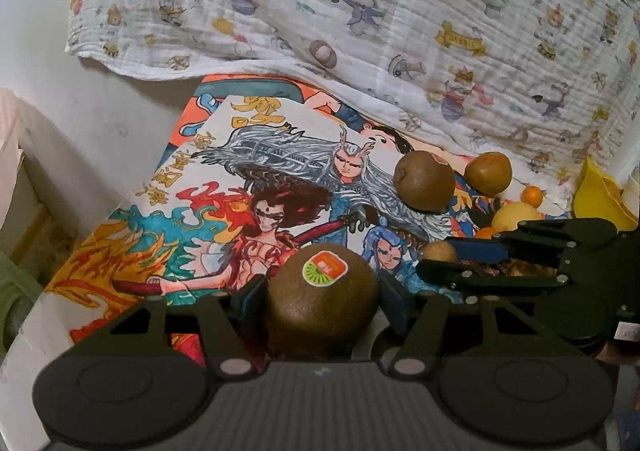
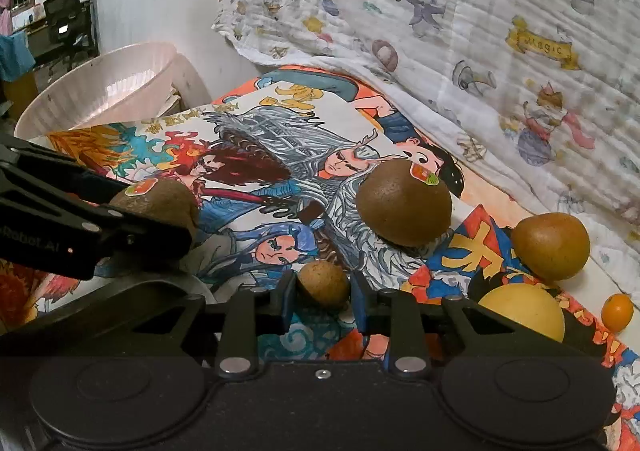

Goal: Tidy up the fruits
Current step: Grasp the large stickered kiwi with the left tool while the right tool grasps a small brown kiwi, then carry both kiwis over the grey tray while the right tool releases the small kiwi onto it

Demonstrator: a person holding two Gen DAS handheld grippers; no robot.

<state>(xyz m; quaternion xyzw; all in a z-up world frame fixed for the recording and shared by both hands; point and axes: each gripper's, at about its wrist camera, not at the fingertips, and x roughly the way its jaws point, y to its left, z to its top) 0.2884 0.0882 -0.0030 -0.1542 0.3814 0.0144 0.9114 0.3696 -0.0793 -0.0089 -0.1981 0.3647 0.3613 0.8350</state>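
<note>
My left gripper (image 1: 322, 291) is shut on a brown kiwi (image 1: 320, 299) with an orange and green sticker, low over the coloured drawings. The right wrist view shows that same kiwi (image 2: 168, 199) in the left gripper (image 2: 160, 211) at the left edge. My right gripper (image 2: 324, 291) is shut on a small round brown fruit (image 2: 324, 283), just above the paper. From the left wrist, the right gripper (image 1: 448, 261) and its small fruit (image 1: 438, 251) sit at the right. A second stickered kiwi (image 2: 404, 207) lies loose beyond it.
A brown pear-shaped fruit (image 2: 550, 247), a yellow round fruit (image 2: 524, 315) and a small orange (image 2: 618, 311) lie at the right. Hand-drawn pictures (image 1: 248, 155) cover the surface. A printed quilt (image 1: 360, 11) is heaped behind. A pale pink basin (image 2: 100, 87) stands at the far left.
</note>
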